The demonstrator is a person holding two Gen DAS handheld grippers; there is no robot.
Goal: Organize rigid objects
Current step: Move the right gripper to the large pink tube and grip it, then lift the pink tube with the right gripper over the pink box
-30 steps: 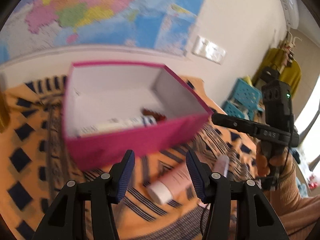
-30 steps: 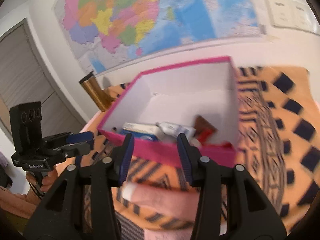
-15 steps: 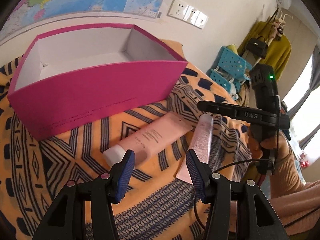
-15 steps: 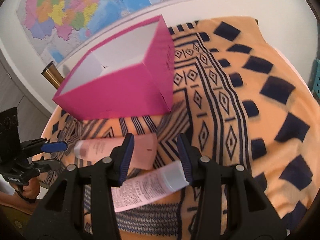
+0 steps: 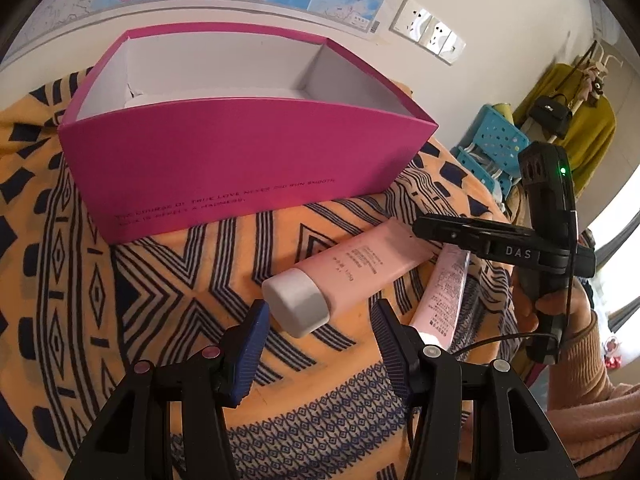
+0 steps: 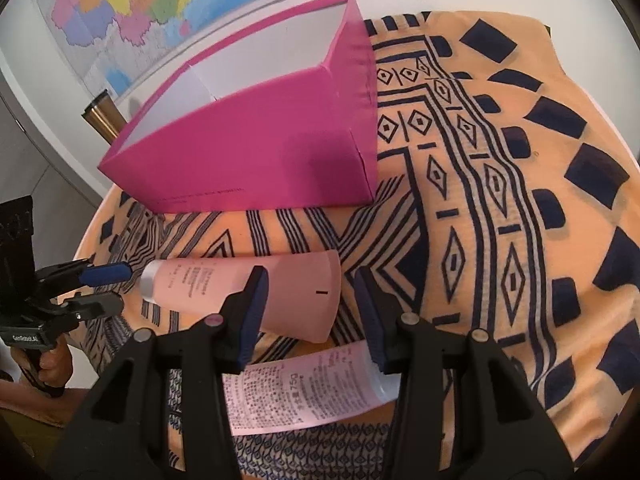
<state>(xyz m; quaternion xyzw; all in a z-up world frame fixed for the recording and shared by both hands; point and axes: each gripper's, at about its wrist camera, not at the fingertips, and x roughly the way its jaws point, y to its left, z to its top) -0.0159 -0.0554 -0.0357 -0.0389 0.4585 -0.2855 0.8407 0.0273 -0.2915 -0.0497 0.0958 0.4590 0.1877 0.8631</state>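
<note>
1 pink box, 2 pink tubes, 2 open tongs

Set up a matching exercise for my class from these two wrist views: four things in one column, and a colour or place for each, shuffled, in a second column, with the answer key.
Things:
1. box
2. wide tube
3. narrow tube
4. cloth

Descriptions:
A. orange with dark blue pattern
B. magenta outside, white inside
C. pale pink, covered in fine print, nearest the right hand-held gripper
D. pink, white cap toward the left hand-held gripper

Pairs: 1-B, 2-D, 3-C, 4-A
</note>
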